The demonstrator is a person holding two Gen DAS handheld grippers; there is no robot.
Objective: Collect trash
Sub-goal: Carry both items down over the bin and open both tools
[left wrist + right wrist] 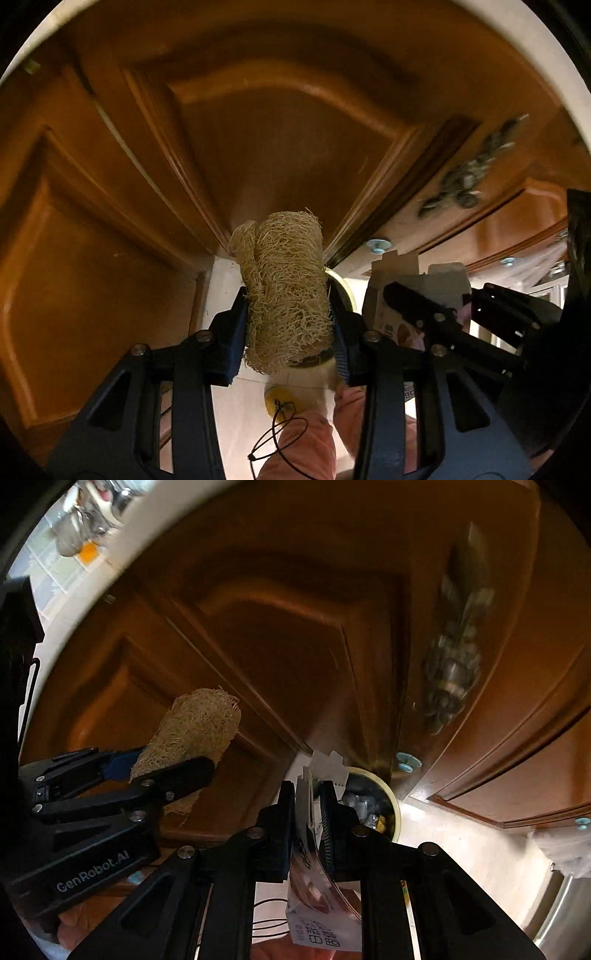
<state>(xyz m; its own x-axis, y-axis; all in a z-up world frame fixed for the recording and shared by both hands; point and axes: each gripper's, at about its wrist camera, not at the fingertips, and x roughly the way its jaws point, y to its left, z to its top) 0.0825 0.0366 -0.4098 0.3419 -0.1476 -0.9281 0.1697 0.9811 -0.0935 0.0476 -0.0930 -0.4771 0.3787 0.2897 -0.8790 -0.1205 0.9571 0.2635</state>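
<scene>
My left claw [290, 325] is pinching a dry loofah sponge [286, 288], its blue pads [238, 332] pressed into the sponge's sides, and the sponge sticks out past the fingertips. My right claw [312, 812] is squeezed nearly together on a flattened carton [321, 886] with print on it; the carton's torn white flaps [327, 766] poke out beyond the fingertips. Both claws point steeply down, side by side, with the left one to the left of the right. Just past the carton stands a round bin [395, 805] with a pale rim on the floor [461, 838], with rubbish inside. Behind everything are brown wooden cupboard doors [288, 147], one with an ornate metal handle [452, 672], blurred.
</scene>
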